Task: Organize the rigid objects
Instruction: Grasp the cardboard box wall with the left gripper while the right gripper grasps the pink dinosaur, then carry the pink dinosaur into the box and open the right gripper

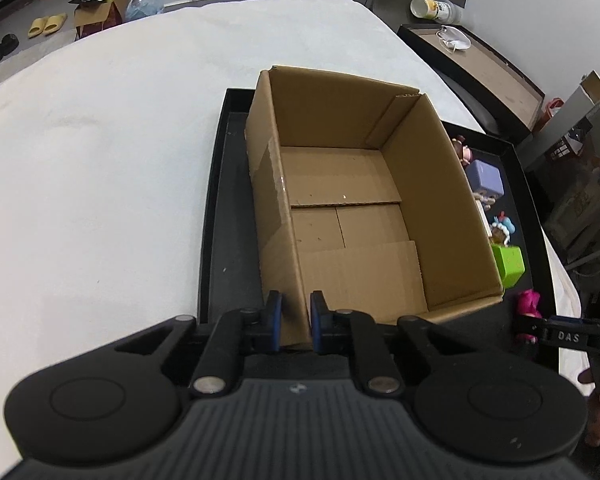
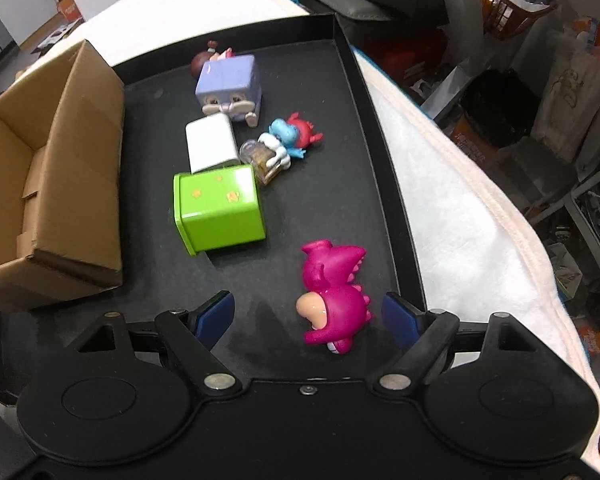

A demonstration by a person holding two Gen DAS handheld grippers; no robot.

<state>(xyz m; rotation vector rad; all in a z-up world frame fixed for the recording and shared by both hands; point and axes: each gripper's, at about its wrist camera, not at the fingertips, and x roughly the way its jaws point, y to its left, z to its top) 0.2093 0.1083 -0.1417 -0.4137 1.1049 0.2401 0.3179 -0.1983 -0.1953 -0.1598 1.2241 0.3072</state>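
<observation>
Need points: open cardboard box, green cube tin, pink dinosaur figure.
open cardboard box (image 1: 328, 120), left wrist view, inner far wall.
green cube tin (image 2: 216, 200), right wrist view, top face.
pink dinosaur figure (image 2: 336, 300), right wrist view, body.

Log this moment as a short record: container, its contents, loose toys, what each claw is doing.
container: cardboard box, open top, standing in the black tray
box contents: nothing visible inside
loose toys: green cube, white cube, purple cube, blue figure, pink dinosaur figure, all on the tray beside the box
left claw: shut on the box's near corner wall
right claw: open, astride the pink dinosaur figure, pads not touching
</observation>
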